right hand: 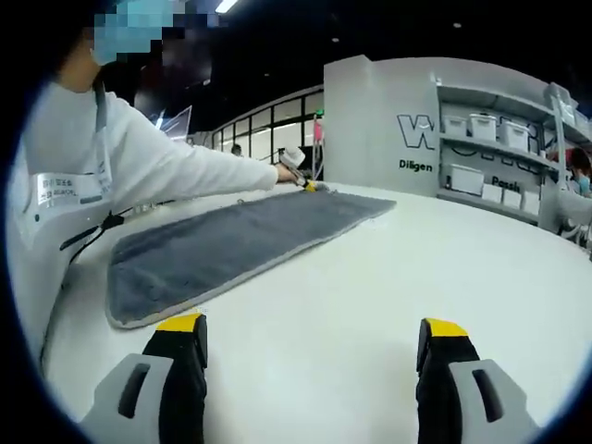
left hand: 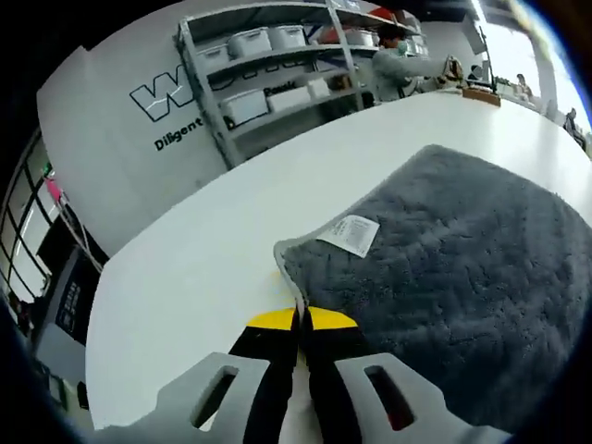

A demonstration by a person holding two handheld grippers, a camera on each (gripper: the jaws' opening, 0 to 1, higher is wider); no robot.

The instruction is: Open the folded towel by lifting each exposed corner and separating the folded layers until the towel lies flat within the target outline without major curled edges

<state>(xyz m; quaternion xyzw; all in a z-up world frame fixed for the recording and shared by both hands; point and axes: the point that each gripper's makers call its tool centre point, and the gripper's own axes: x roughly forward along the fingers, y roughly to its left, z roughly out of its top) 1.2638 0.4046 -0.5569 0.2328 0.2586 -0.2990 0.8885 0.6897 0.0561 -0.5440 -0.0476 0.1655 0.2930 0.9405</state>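
A dark grey fluffy towel [left hand: 462, 277] with a pale hem and a white care label [left hand: 350, 234] lies on the white table [left hand: 203, 268]. My left gripper [left hand: 300, 319] is shut on the towel's near corner edge, its yellow-tipped jaws pressed together. In the right gripper view the same towel [right hand: 231, 245] stretches flat across the table [right hand: 388, 277], and the left gripper [right hand: 301, 180], held by the person's hand, pinches its far corner. My right gripper [right hand: 314, 333] stands open above bare table, apart from the towel, with nothing between its jaws.
The person's white sleeve [right hand: 176, 166] reaches over the towel from the left. Metal shelves with white bins [left hand: 277, 65] stand beyond the table by a grey wall. Another person [left hand: 398, 55] works at the far end. Shelving [right hand: 499, 148] also stands at the right.
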